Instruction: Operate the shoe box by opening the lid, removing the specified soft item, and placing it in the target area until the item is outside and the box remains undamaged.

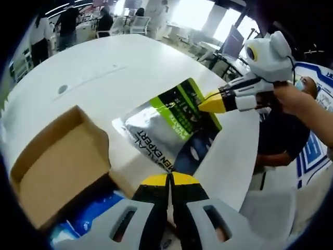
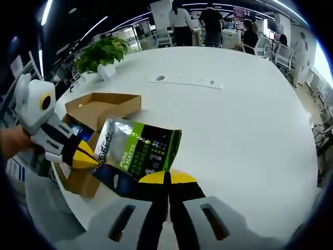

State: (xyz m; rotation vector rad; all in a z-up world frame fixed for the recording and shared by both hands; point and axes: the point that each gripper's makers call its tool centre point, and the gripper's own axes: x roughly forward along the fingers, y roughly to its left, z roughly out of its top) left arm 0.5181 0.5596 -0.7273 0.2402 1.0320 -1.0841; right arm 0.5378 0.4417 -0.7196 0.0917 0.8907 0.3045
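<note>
Pouch (image 1: 174,125), silver, green and black, sits mid-frame in your left gripper view, pinched at opposite edges by both tongs above the white table (image 1: 104,62). Your left gripper (image 1: 170,179) clamps its lower edge; your right gripper (image 1: 210,102) grips the upper right edge. Open cardboard box (image 1: 57,161) lies lower left.

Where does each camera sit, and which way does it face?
Left gripper view: rides on the left hand-held gripper, facing the pouch and open box; a hand shows.
Right gripper view: rides on the right hand-held gripper, facing the pouch across the white table.
Shared: pouch, box, table, both grippers.
</note>
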